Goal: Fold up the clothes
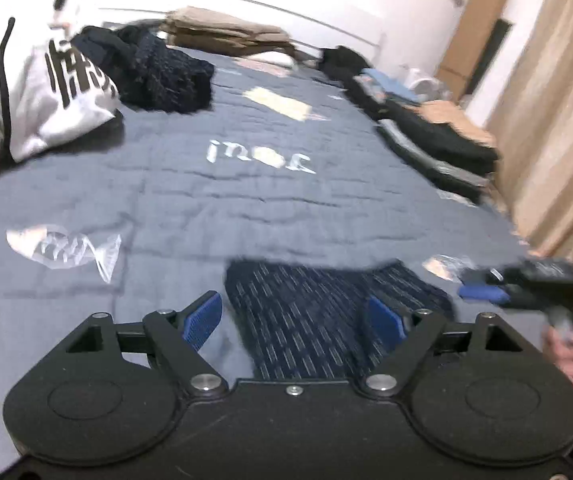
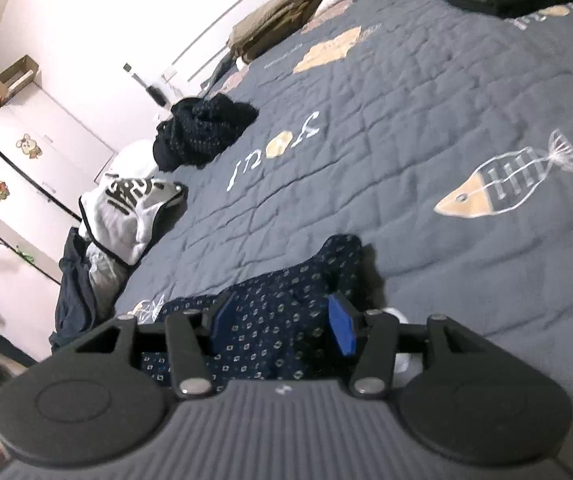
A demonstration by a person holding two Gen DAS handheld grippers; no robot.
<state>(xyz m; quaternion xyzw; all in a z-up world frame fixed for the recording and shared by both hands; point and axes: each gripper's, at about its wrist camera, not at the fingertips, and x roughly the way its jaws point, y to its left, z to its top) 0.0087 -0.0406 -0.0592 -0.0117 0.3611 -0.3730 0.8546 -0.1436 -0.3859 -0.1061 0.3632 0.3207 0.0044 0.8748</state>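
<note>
Navy patterned cloth (image 2: 270,320) lies rumpled on the quilted bedspread (image 1: 246,200), seemingly gripped by right tool (image 2: 282,326); left tool (image 1: 294,318) gapes empty.

Left hand-held gripper (image 1: 300,320) hovers with jaws spread wide; right hand-held gripper (image 2: 282,328) angles downward, jaws half apart.

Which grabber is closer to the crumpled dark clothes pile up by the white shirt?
Left, it seems. The crumpled dark pile lies far ahead of both: ahead-left of the left gripper, farther off from the right gripper.

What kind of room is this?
Most likely a bedroom: a wide bed under a grey quilted cover with fish pictures, folded clothes stacked along its edge, and long beige curtains.
</note>
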